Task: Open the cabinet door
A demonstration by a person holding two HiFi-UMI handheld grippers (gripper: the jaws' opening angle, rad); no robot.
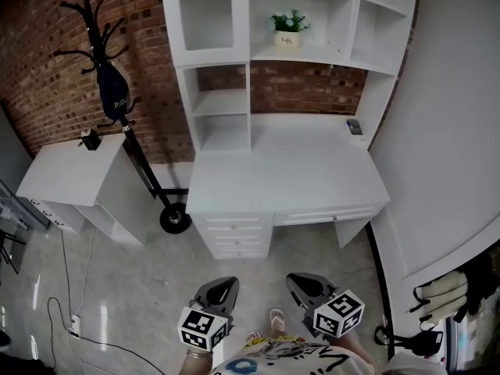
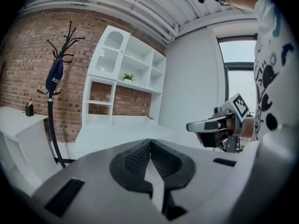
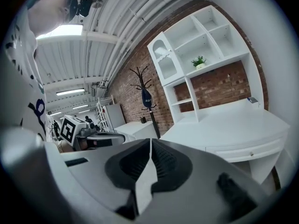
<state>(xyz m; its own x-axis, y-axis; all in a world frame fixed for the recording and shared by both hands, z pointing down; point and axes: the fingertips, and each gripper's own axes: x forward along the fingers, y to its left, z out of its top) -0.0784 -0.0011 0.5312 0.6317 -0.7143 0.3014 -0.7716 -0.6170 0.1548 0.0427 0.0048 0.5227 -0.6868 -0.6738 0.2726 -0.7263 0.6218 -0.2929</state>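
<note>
The white desk (image 1: 289, 170) carries a shelf unit, and the cabinet door (image 1: 207, 18) is its top left panel with an arched glass pane; it is closed. The same door (image 2: 110, 55) shows in the left gripper view and the door (image 3: 166, 62) in the right gripper view. My left gripper (image 1: 226, 283) and right gripper (image 1: 296, 279) hang side by side over the floor, well short of the desk. Both are shut and hold nothing. The left gripper (image 2: 150, 142) and the right gripper (image 3: 150, 141) have their pads pressed together.
A black coat stand (image 1: 117, 92) with a dark bag stands left of the desk. A low white cabinet (image 1: 74, 170) sits further left. Drawers (image 1: 234, 233) face me under the desktop. A potted plant (image 1: 287, 31) is on a shelf. A cable (image 1: 78, 319) lies on the floor.
</note>
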